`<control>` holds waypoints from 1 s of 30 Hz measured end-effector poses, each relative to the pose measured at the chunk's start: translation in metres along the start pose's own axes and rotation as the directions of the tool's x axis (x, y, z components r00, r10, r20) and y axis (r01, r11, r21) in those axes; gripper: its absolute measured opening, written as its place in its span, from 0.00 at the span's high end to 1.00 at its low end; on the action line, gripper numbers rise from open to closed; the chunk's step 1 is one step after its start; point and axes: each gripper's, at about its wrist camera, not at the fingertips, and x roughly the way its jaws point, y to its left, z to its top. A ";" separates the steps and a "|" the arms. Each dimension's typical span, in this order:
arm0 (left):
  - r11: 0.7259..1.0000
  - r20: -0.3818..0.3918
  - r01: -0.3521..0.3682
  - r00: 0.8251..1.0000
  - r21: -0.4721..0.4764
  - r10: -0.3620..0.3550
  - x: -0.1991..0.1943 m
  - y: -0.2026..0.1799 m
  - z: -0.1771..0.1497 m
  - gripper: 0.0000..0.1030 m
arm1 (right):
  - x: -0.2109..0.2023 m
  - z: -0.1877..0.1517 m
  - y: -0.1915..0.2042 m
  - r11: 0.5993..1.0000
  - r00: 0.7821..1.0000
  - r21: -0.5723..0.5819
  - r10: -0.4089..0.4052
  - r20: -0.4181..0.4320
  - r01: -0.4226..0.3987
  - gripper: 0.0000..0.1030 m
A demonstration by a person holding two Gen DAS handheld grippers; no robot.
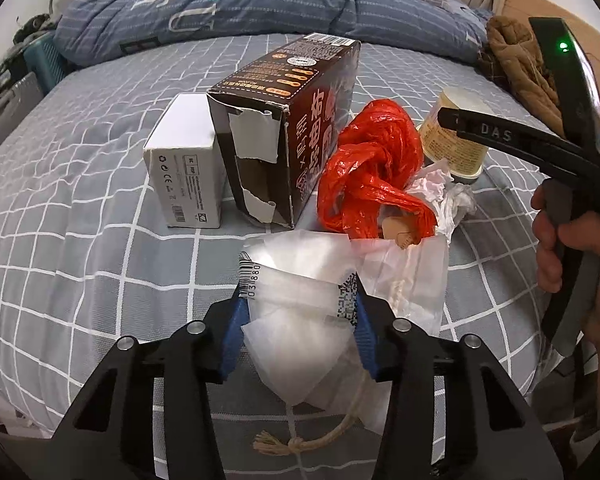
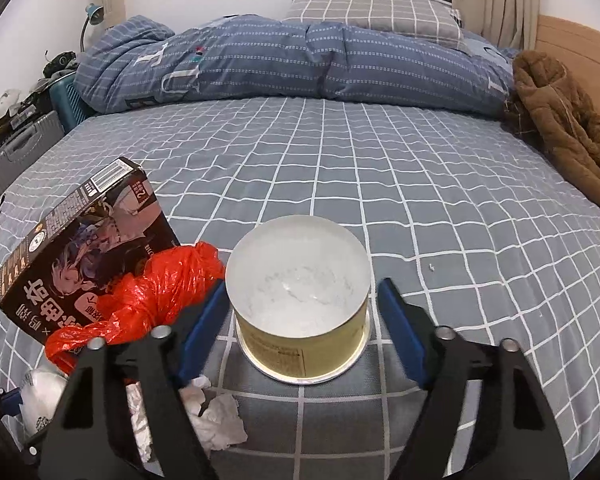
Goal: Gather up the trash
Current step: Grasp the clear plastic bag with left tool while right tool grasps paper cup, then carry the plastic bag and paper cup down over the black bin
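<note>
1. Left tool, bottom centre of the left wrist view: blue pads closed partway on a clear plastic bag with a barcode strip. Both pads press the bag's sides; the bag bulges between them.
2. A twine cord with a frayed, knotted end trails out below the bag, at the bottom of the frame.
3. Right tool, lower centre of the right wrist view: jaws wide apart, one blue pad on each side of a yellow-walled paper cup. Neither pad touches the cup. It holds nothing.
4. The cup stands mouth-down on the bed, its pale base facing up.
5. Left of the cup: a crumpled red plastic bag, touching the right tool's left finger and leaning against a dark printed carton in the left of the frame.
6. Crumpled white tissue lies at bottom left-centre, just below the left finger.
7. Left wrist view, centre: the carton, torn open at its near end, sits between a white box on its left and the red bag on its right.
8. Background, upper part of both frames: a rolled blue quilt; a brown garment at upper right.
</note>
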 end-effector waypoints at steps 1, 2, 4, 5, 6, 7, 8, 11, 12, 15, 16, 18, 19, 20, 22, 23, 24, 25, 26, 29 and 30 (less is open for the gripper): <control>1.000 0.000 -0.001 1.000 0.000 0.001 -0.001 0.000 0.001 0.59 | 0.000 0.000 0.001 1.000 1.000 -0.005 -0.005 0.005 0.005 0.34; 1.000 0.001 0.001 1.000 -0.001 -0.001 -0.002 0.000 0.002 0.60 | -0.001 -0.001 0.002 1.000 1.000 -0.010 -0.009 0.009 0.009 0.35; 1.000 0.002 0.010 1.000 -0.006 -0.010 -0.004 0.002 0.003 0.62 | -0.005 -0.001 0.005 1.000 1.000 -0.020 -0.012 0.024 0.013 0.35; 1.000 0.002 0.012 1.000 -0.007 -0.012 -0.005 0.002 0.004 0.63 | -0.007 0.000 0.006 1.000 0.999 -0.022 -0.012 0.034 0.013 0.35; 1.000 0.004 0.015 1.000 -0.009 -0.015 -0.006 0.003 0.004 0.63 | -0.010 0.001 0.007 1.000 0.999 -0.023 -0.010 0.041 0.011 0.35; 1.000 0.006 0.015 1.000 -0.010 -0.015 -0.007 0.003 0.005 0.63 | -0.014 0.002 0.008 1.000 0.999 -0.023 -0.008 0.051 0.010 0.35; 1.000 0.007 0.016 1.000 -0.010 -0.016 -0.007 0.003 0.005 0.63 | -0.018 0.002 0.009 1.000 0.998 -0.022 -0.006 0.061 0.007 0.35; 1.000 0.018 0.020 1.000 -0.011 -0.019 -0.011 0.004 0.007 0.64 | -0.028 0.005 0.011 1.000 0.997 -0.029 0.003 0.079 -0.001 0.35; 1.000 0.025 0.021 0.999 -0.014 -0.021 -0.014 0.004 0.008 0.64 | -0.031 0.005 0.012 1.000 0.997 -0.029 0.007 0.083 -0.004 0.35; 0.999 0.040 0.029 0.999 -0.021 -0.028 -0.020 0.004 0.010 0.64 | -0.042 0.005 0.013 0.999 0.995 -0.033 0.014 0.099 -0.011 0.35; 0.999 0.044 0.031 0.999 -0.022 -0.030 -0.022 0.003 0.010 0.64 | -0.045 0.005 0.013 0.999 0.995 -0.031 0.015 0.103 -0.012 0.35; 0.999 0.057 0.033 0.998 -0.023 -0.032 -0.028 0.001 0.011 0.64 | -0.053 0.004 0.014 1.000 0.994 -0.026 0.018 0.110 -0.015 0.35; 0.999 0.064 0.033 0.997 -0.023 -0.031 -0.031 0.000 0.012 0.64 | -0.058 0.003 0.014 1.000 0.993 -0.023 0.022 0.113 -0.019 0.35; 0.999 0.068 0.033 0.997 -0.024 -0.031 -0.032 0.001 0.012 0.64 | -0.062 0.002 0.014 1.000 0.993 -0.024 0.023 0.118 -0.020 0.35; 0.999 0.076 0.037 0.996 -0.029 -0.034 -0.036 0.001 0.013 0.64 | -0.070 0.000 0.015 0.999 0.992 -0.024 0.024 0.125 -0.021 0.35; 0.999 0.081 0.038 0.996 -0.030 -0.035 -0.039 0.001 0.013 0.64 | -0.073 -0.001 0.016 1.000 0.992 -0.023 0.025 0.127 -0.022 0.35; 0.999 0.087 0.037 0.996 -0.030 -0.034 -0.041 0.001 0.013 0.64 | -0.078 -0.003 0.016 1.000 0.991 -0.020 0.026 0.129 -0.024 0.35; 0.999 0.092 0.036 0.995 -0.033 -0.033 -0.043 0.001 0.013 0.64 | -0.082 -0.005 0.016 1.000 0.991 -0.018 0.028 0.130 -0.026 0.35; 0.999 0.094 0.036 0.995 -0.034 -0.032 -0.044 0.001 0.013 0.64 | -0.086 -0.007 0.016 0.999 0.991 -0.016 0.030 0.130 -0.028 0.35; 0.999 0.104 0.034 0.994 -0.038 -0.030 -0.049 0.002 0.013 0.64 | -0.095 -0.012 0.018 0.999 0.991 -0.016 0.034 0.129 -0.032 0.35; 0.999 0.107 0.032 0.994 -0.038 -0.028 -0.051 0.001 0.012 0.64 | -0.100 -0.014 0.019 0.999 0.991 -0.020 0.033 0.131 -0.030 0.35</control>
